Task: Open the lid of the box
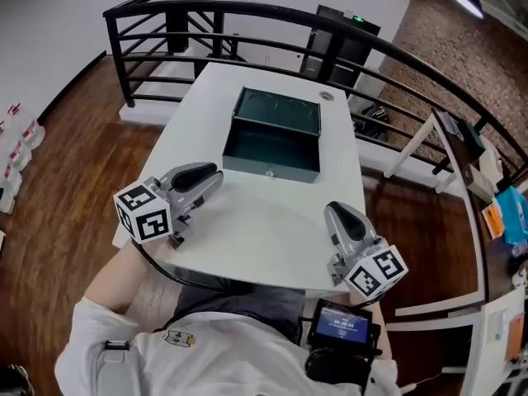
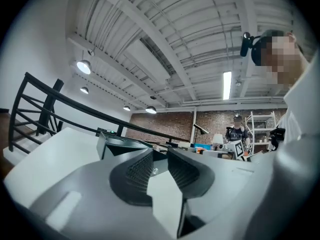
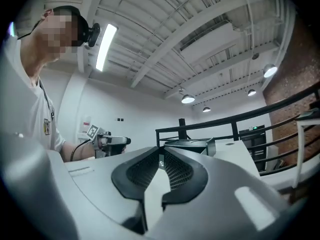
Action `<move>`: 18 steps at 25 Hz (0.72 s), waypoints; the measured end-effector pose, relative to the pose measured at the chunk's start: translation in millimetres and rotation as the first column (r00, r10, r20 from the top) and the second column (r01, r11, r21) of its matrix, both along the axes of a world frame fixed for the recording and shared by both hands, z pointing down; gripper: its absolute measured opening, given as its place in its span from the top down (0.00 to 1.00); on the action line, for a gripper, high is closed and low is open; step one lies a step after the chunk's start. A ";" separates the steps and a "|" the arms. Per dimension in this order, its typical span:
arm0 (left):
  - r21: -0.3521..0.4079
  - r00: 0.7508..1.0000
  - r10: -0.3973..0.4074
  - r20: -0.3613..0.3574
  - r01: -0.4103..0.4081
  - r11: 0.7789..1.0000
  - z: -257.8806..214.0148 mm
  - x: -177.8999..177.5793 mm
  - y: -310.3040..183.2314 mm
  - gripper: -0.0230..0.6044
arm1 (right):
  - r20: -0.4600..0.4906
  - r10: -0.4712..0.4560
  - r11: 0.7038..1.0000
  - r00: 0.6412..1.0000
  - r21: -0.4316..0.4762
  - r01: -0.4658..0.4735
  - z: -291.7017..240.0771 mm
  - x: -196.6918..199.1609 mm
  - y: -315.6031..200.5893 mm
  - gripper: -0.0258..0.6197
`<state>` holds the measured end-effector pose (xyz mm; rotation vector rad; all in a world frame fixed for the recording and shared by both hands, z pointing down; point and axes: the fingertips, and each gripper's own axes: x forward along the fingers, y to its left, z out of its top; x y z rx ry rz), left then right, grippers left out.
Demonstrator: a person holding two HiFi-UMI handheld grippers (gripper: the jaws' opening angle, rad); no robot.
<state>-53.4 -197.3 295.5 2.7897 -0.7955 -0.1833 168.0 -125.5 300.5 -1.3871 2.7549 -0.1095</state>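
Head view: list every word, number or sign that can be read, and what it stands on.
On the waist device screen: pale digits, too blurred to read.
On the cubes of the left gripper and right gripper: square marker patterns, no letters.
On the green box: no print visible.
No text reads clearly.

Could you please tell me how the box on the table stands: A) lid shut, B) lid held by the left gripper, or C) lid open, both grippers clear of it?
C: the lid of the box stands raised at the back, while the left gripper and right gripper sit short of it.
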 end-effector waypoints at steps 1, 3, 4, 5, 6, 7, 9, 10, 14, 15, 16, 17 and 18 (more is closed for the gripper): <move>0.002 1.000 0.001 0.001 -0.001 1.000 2.3 1.0 9.5 0.82 | -0.005 -0.003 1.000 1.000 0.003 0.003 0.4 -1.5 2.6 0.91; 0.013 1.000 -0.002 0.023 0.002 1.000 5.9 3.6 21.8 0.82 | -0.033 -0.006 1.000 0.999 0.014 0.007 1.9 -5.3 5.1 0.91; 0.023 0.999 -0.006 0.044 0.005 1.000 7.7 5.2 25.0 0.82 | -0.050 -0.009 1.000 0.999 0.013 0.010 3.7 -7.9 4.9 0.91; 0.032 0.997 -0.008 0.072 0.005 0.999 11.3 7.5 26.6 0.82 | -0.066 -0.014 1.000 0.998 0.006 0.014 6.4 -10.6 4.0 0.91; 0.033 0.994 -0.004 0.110 0.000 0.999 17.1 10.8 27.3 0.83 | -0.076 -0.019 1.000 0.997 -0.008 0.018 9.6 -12.7 2.7 0.91; 0.029 0.988 0.001 0.155 -0.006 1.000 24.3 14.9 27.7 0.84 | -0.083 -0.020 0.999 0.996 -0.026 0.018 13.0 -13.8 0.9 0.92; 0.027 0.971 -0.002 0.238 -0.004 1.000 37.0 21.2 28.0 0.89 | -0.096 -0.015 0.998 0.995 -0.069 0.008 21.0 -14.4 -3.6 0.95; 0.035 0.965 -0.011 0.262 0.002 0.999 40.2 22.5 28.1 0.96 | -0.105 -0.012 0.996 0.994 -0.094 0.003 25.7 -15.0 -6.2 0.95; 0.050 0.962 -0.025 0.270 0.012 0.999 41.4 23.1 26.8 0.96 | -0.126 -0.017 0.988 0.992 -0.152 -0.002 37.2 -17.5 -12.6 0.96; 0.051 0.962 -0.025 0.270 0.011 0.999 41.1 23.4 26.6 0.96 | -0.126 -0.016 0.988 0.992 -0.153 -0.003 37.0 -17.3 -12.5 0.96; 0.051 0.962 -0.023 0.271 0.010 0.999 40.7 23.7 26.4 0.96 | -0.124 -0.015 0.988 0.992 -0.153 -0.004 36.5 -17.1 -12.3 0.96; 0.050 0.962 -0.022 0.272 0.009 0.999 40.2 23.8 26.3 0.96 | -0.123 -0.014 0.988 0.992 -0.153 -0.005 36.0 -17.2 -12.2 0.96; 0.050 0.962 -0.021 0.273 0.008 0.999 39.6 23.8 26.2 0.96 | -0.122 -0.014 0.988 0.992 -0.154 -0.005 35.7 -17.3 -12.2 0.96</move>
